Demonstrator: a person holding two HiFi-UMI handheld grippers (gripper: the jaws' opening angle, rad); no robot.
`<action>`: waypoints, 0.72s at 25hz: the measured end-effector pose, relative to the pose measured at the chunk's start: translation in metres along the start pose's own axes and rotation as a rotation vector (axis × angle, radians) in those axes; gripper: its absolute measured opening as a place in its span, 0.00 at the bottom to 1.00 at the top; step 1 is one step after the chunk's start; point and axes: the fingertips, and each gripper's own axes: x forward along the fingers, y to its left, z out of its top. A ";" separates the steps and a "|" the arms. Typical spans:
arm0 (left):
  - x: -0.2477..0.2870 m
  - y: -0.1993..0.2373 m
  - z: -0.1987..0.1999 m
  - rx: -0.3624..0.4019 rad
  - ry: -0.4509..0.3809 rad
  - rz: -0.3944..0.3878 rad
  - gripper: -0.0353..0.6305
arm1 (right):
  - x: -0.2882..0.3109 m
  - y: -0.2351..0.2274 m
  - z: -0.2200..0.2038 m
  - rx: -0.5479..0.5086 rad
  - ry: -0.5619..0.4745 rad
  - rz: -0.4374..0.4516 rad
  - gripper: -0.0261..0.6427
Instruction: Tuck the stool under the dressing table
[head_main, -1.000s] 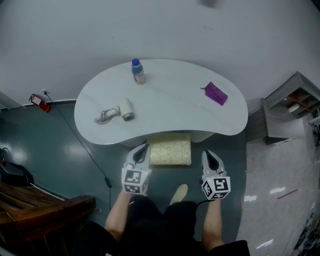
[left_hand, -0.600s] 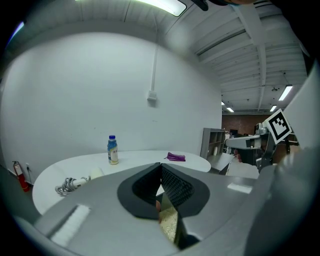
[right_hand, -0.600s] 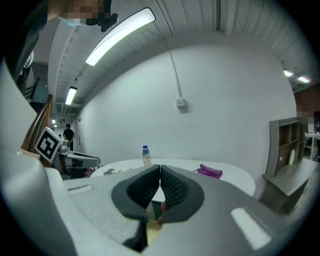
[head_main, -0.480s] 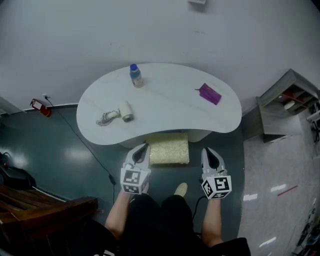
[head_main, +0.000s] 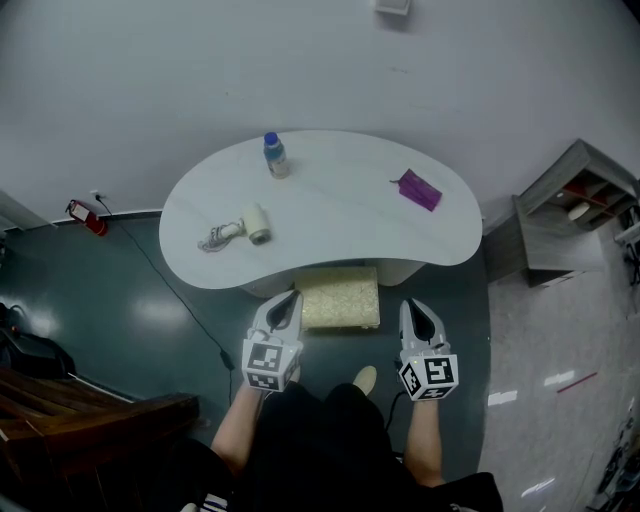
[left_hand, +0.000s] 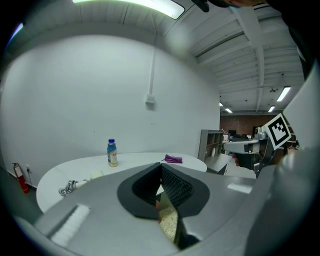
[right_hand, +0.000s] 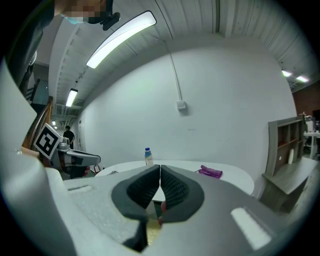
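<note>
The stool (head_main: 340, 298) stands at mid-frame, its far edge meeting the curved-in front rim of the dressing table (head_main: 330, 215); how far it reaches beneath is hidden, as are its legs. Open green floor (head_main: 150, 300) lies to the left. The left gripper (head_main: 289, 298) is just beside the stool's left edge and the right gripper (head_main: 412, 307) is near its right, both with jaws closed and empty. The gripper views show only a sliver of cushion.

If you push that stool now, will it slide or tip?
Likely slides: the stool sits on a glossy floor. Its broad seat, low enough to go under the table, suggests little tipping. Weight can't be judged.
</note>
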 end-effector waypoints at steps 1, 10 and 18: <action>0.000 -0.001 0.000 -0.001 0.000 -0.002 0.06 | -0.001 0.000 0.000 0.003 0.000 -0.002 0.05; 0.008 -0.003 0.001 0.003 0.006 -0.013 0.06 | 0.003 0.002 -0.005 -0.014 0.020 0.004 0.05; 0.008 -0.004 0.003 0.000 0.006 -0.017 0.06 | 0.005 0.001 -0.008 -0.014 0.031 -0.002 0.05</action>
